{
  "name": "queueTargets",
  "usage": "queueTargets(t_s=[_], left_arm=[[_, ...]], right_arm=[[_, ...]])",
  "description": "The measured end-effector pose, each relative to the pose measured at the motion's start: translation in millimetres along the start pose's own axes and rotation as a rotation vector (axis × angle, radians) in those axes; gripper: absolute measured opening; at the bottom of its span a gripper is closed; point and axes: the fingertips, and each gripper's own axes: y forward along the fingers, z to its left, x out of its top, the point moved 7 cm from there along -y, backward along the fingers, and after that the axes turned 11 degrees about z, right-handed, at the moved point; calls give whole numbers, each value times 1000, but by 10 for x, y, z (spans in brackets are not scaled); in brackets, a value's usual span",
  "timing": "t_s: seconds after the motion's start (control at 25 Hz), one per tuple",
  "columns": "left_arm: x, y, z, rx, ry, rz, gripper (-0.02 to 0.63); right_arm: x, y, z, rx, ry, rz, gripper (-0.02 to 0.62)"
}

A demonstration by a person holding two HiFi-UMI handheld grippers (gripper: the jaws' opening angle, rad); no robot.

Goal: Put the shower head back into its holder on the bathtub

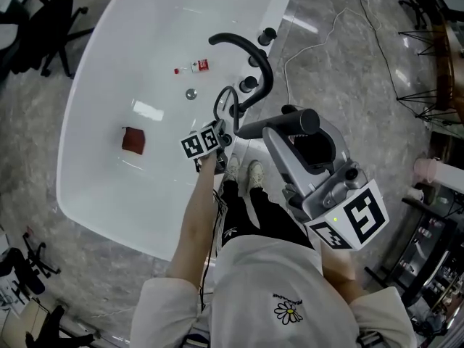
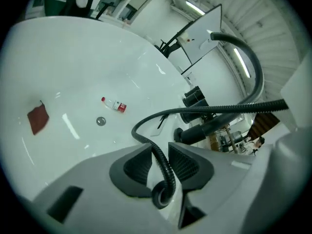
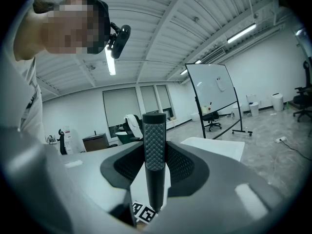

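The right gripper has its 2 fingers closed on the black shower head, which stands up between them. In the head view the shower head lies just outside the bathtub, beside the rim that carries the curved black spout. The left gripper hangs over that same rim. Its fingers are narrowly apart, and the ribbed black hose runs loose between them. On the bathtub's bottom, a small bottle lies near the drain, and a red cloth lies well apart from both.
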Motion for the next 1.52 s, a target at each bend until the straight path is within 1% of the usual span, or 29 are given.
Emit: queueTargets(t_s=[0.04, 0.08, 0.12, 0.2, 0.28, 0.32, 0.36, 0.48, 0.6, 0.68, 0.8, 0.88, 0.96, 1.08, 1.16, 1.2, 1.28, 1.32, 1.4, 1.52], left_arm=[[18, 3, -12, -16, -9, 5, 101], [24, -9, -37, -17, 6, 2, 90], [16, -38, -71, -5, 44, -8, 79], [-48, -128, -151, 42, 167, -41, 63], [-191, -217, -228, 88, 290, -74, 60], [-286, -264, -255, 110, 332, -91, 60], [-377, -314, -271, 131, 358, -110, 61], [-531, -428, -310, 189, 403, -157, 61], [-625, -427, -411, 218, 476, -170, 57], [-673, -352, -406, 238, 475, -176, 54], [-661, -192, -296, 282, 464, -133, 55], [-662, -112, -277, 289, 497, -100, 57], [-707, -97, -301, 292, 519, -103, 55], [-766, -198, -243, 310, 486, -123, 46], [-679, -291, -217, 320, 461, -172, 54], [-606, -340, -218, 318, 446, -207, 71], [-455, -405, -197, 293, 389, -261, 84], [-381, -410, -166, 272, 345, -270, 99], [-239, -372, -89, 226, 255, -254, 135], [-112, -277, -15, 198, 164, -187, 135]], right_arm=[[4, 4, 5, -5, -3, -1, 146], [4, 4, 13, -9, -4, -3, 146], [4, -1, 24, -13, -4, -6, 146], [11, -21, 61, -15, -5, -18, 146], [30, -63, 106, -15, -12, -32, 146], [43, -92, 129, -13, -15, -38, 146], [58, -123, 150, -11, -18, -44, 146], [111, -209, 190, -7, -24, -58, 146], [129, -288, 214, -11, -35, -65, 146], [107, -330, 218, -12, -39, -65, 146], [49, -370, 196, -12, -39, -49, 146], [-5, -391, 177, -15, -30, -40, 146], [-65, -403, 180, -12, -16, -32, 146], [-99, -396, 228, 11, -18, -25, 146], [-97, -385, 235, 19, -25, -24, 146], [-105, -379, 230, 18, -23, -23, 146], [-141, -368, 221, 15, -14, -16, 146], [-160, -362, 221, 15, -9, -12, 146], [-186, -344, 219, 17, -2, -5, 146], [-192, -316, 192, 15, 0, -4, 146]])
